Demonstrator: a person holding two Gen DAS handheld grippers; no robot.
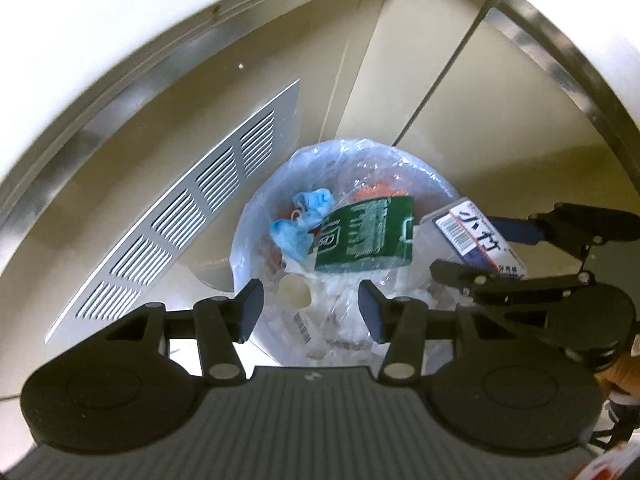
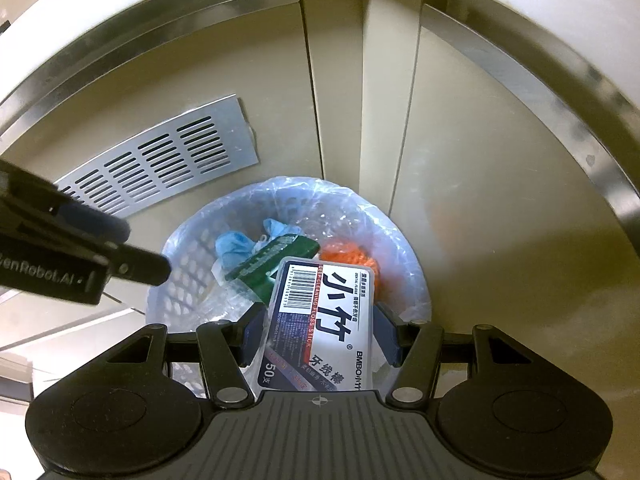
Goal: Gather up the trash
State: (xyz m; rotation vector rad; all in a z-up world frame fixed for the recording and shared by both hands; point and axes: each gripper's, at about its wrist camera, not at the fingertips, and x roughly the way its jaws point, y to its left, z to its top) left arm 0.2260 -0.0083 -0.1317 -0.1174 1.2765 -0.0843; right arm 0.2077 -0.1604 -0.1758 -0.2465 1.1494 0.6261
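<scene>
Holding: right gripper (image 2: pixel 320 334) was clamped on a dental floss stick box (image 2: pixel 320 320), pads on its two long side walls, box lengthwise between the fingers, label up.
Box place: hanging over the near-right rim of the lined waste basket (image 2: pixel 176 280), not yet inside; in the left wrist view the box (image 1: pixel 472 236) sat above the basket's right edge.
Left gripper (image 1: pixel 311 311): jaws parted, nothing between them, poised over the basket's near rim.
Basket (image 1: pixel 248 232): white perforated plastic with a clear bag liner, standing on the floor in the cabinet corner beside a metal vent grille (image 1: pixel 180 232).
Contents: green carton (image 1: pixel 366 236) tilted at centre, blue crumpled glove or mask (image 1: pixel 298 226) at its left, orange mesh (image 2: pixel 352 260) toward the far right, tissues near the front.
Handling guess: box looked like thin rigid plastic, light, smooth and likely slippery; side walls probably flex if squeezed hard.
Grip advice: flat long sides at mid-length suit the pads; glossy label face less so.
Risk: box could catch the liner edge or bounce off the carton.
</scene>
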